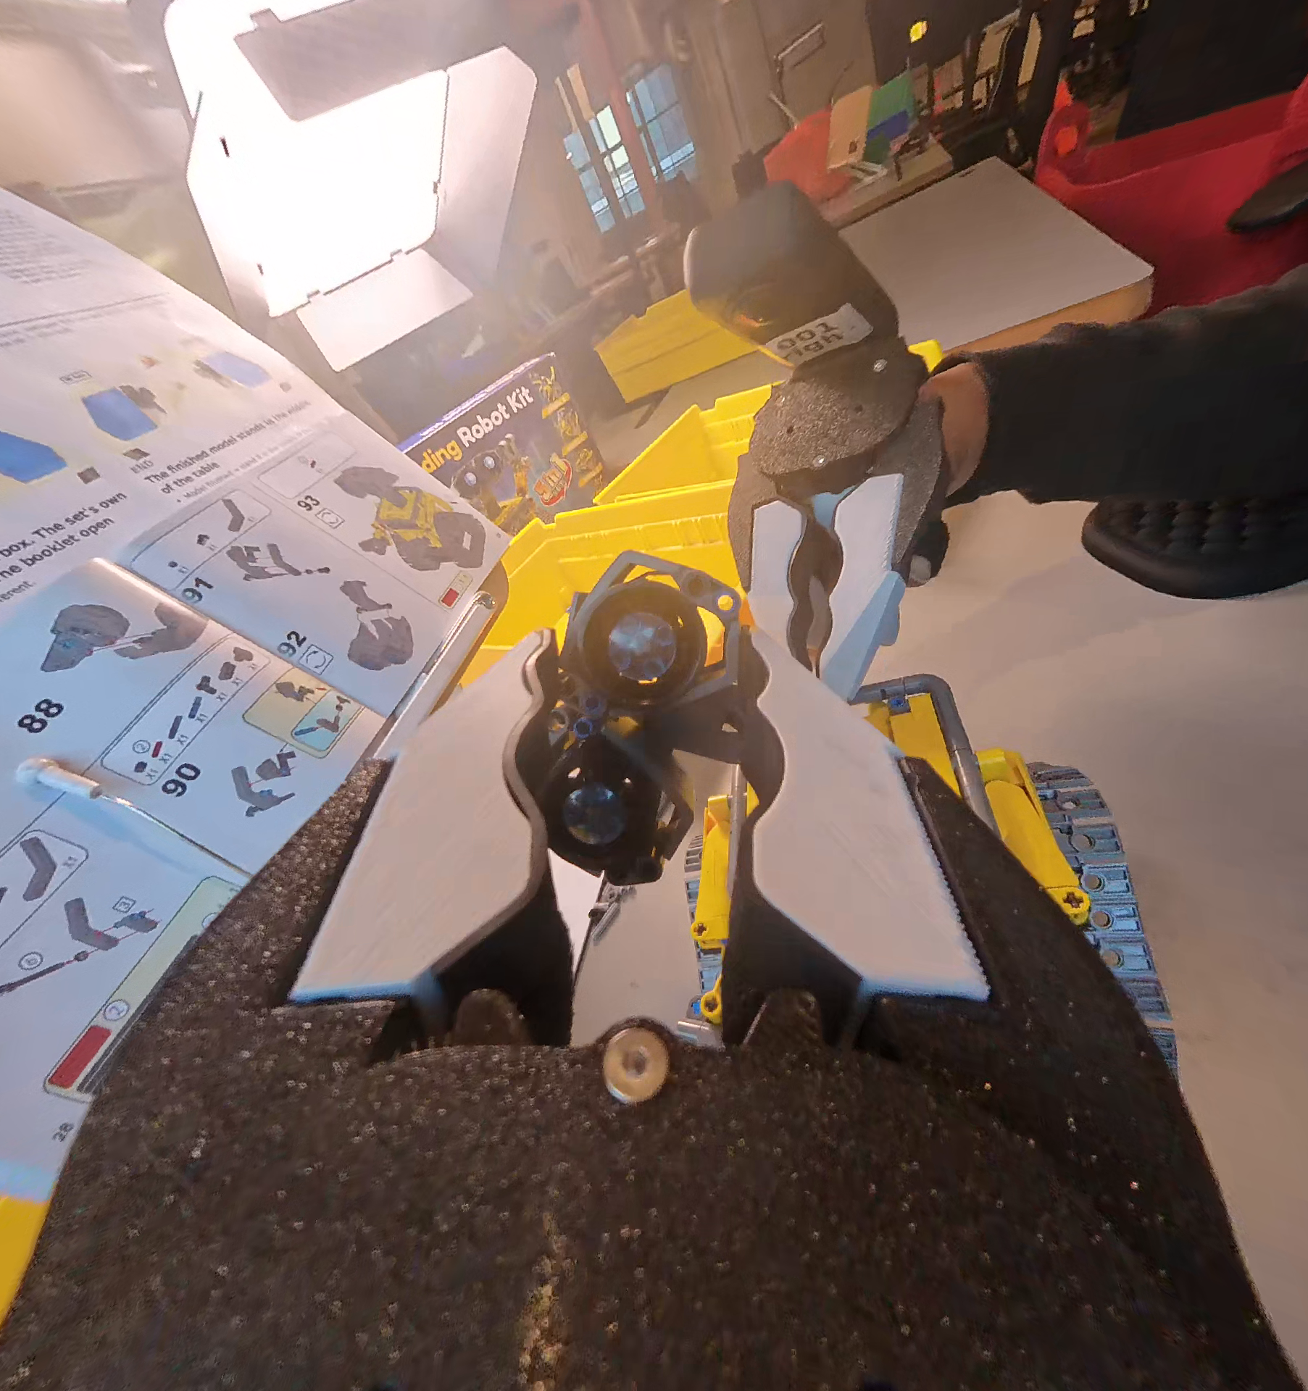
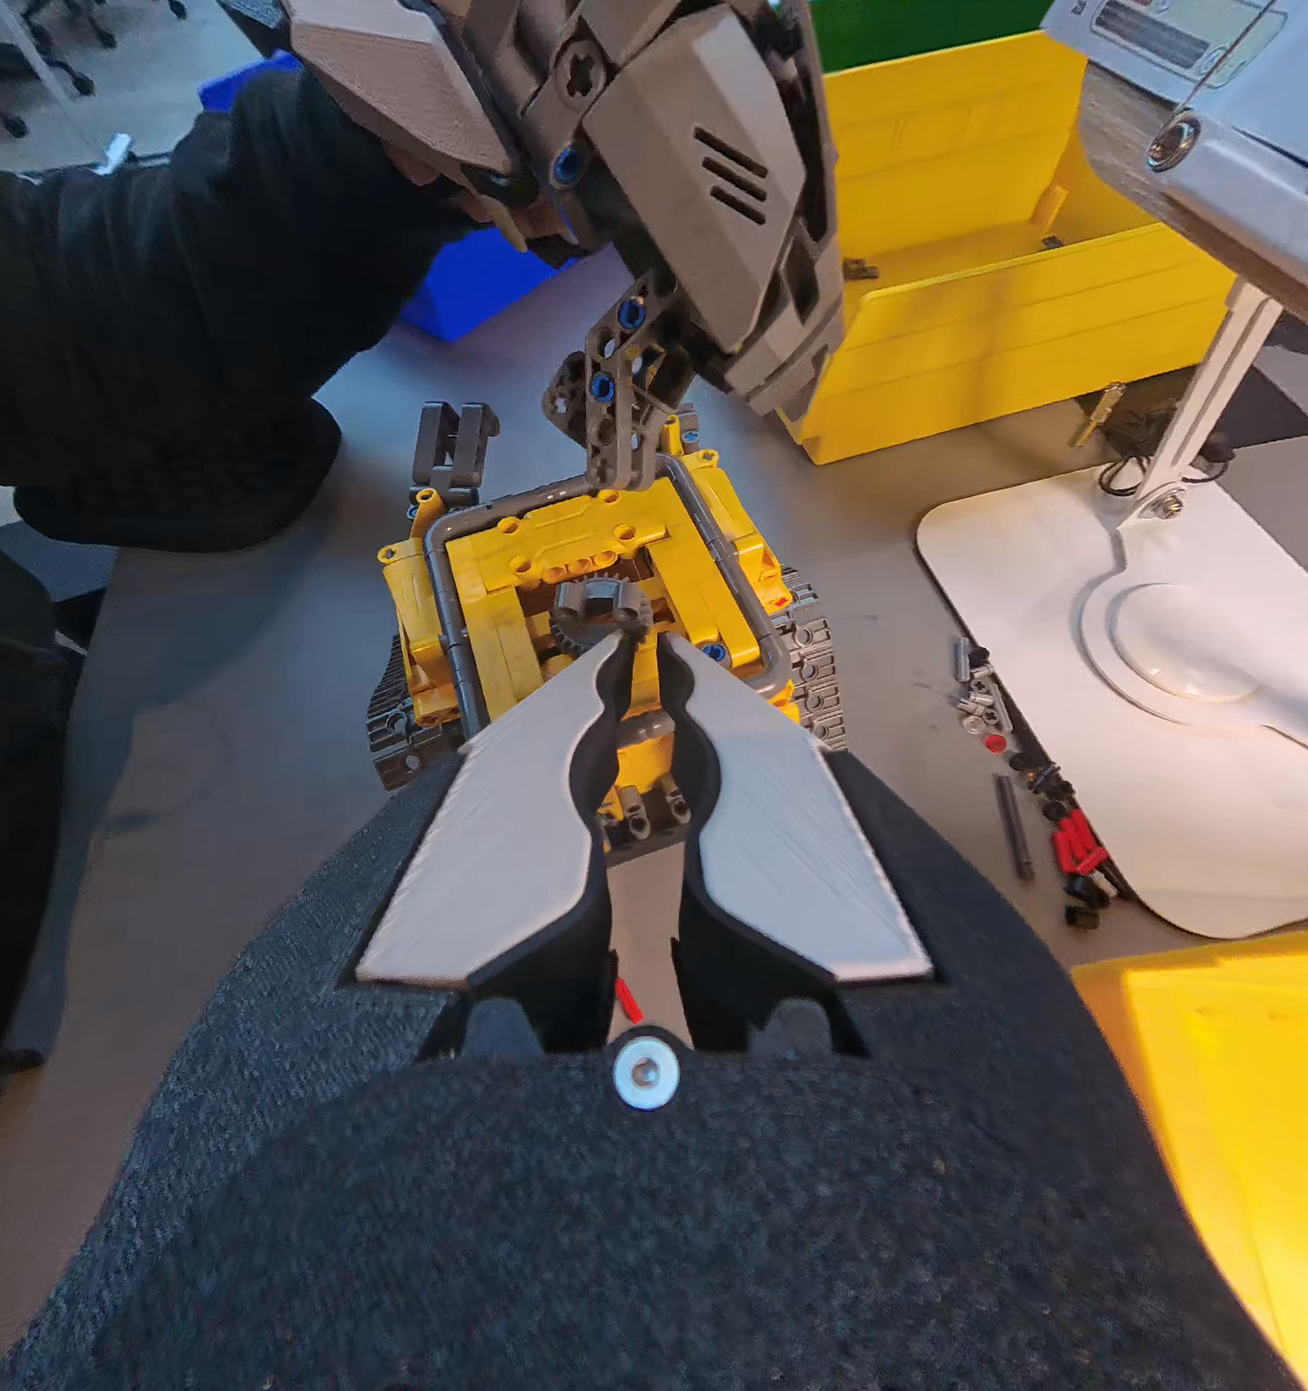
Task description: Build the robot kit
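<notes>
My left gripper [image 1: 647,655] is shut on a dark grey robot head [image 1: 635,715] with two round lens eyes, held in the air. In the right wrist view the head [image 2: 696,173] hangs over a yellow tracked body [image 2: 598,572], and its grey neck beam [image 2: 620,406] touches the body's far top edge. My right gripper [image 2: 641,640] is closed to a narrow gap on the near edge of a grey gear [image 2: 598,610] on top of the body. It also shows in the left wrist view [image 1: 824,662], pointing down beside the head.
An open instruction booklet [image 1: 184,602] stands on the left beneath a bright lamp panel [image 1: 334,188]. Yellow bins [image 2: 974,263] and a kit box [image 1: 515,451] sit behind. Loose small parts [image 2: 1027,790] lie by a white stand base [image 2: 1162,677]. There is also a blue bin [image 2: 470,286] and a dark sleeve [image 2: 146,301]. Tip to tip, the grippers are about 10 cm apart.
</notes>
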`<move>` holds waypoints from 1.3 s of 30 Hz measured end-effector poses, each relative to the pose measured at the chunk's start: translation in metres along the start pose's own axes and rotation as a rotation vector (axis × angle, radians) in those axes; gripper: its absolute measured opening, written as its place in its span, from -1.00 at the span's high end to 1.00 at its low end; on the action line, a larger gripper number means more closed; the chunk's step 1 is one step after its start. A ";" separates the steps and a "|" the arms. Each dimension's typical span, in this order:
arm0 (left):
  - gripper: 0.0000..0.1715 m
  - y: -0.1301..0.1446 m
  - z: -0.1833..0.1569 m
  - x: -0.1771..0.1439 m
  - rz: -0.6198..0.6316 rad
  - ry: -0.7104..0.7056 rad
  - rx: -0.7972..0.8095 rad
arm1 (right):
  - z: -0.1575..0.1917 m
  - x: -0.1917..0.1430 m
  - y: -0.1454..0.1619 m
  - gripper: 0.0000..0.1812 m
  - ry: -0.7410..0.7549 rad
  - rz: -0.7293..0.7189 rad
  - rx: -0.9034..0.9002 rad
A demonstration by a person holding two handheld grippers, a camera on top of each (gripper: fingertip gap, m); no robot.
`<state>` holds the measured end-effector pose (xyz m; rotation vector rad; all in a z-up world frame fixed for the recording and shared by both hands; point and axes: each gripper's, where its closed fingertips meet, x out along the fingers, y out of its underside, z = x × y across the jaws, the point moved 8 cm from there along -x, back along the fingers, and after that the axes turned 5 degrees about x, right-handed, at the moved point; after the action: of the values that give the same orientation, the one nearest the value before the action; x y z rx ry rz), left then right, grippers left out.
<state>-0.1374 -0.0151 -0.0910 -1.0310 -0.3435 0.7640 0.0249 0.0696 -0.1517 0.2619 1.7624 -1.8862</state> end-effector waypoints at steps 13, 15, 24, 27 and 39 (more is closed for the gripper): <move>0.46 -0.006 -0.012 0.007 -0.132 0.029 -0.013 | 0.008 -0.003 -0.017 0.59 -0.278 -0.221 0.130; 0.46 -0.008 -0.015 0.007 -0.161 0.028 0.000 | 0.009 -0.003 -0.018 0.56 -0.365 -0.252 0.195; 0.45 0.005 -0.013 0.011 -0.152 0.029 0.003 | 0.002 -0.006 -0.017 0.71 -0.317 -0.279 0.164; 0.44 0.011 -0.007 0.010 -0.094 0.025 -0.041 | -0.003 -0.012 -0.020 0.72 -0.232 -0.301 0.113; 0.35 0.018 -0.006 0.008 0.017 0.064 -0.092 | -0.003 -0.002 -0.014 0.71 -0.050 -0.309 -0.080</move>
<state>-0.1352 -0.0081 -0.1100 -1.1440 -0.3172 0.7345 0.0187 0.0733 -0.1387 -0.0927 1.9264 -2.0040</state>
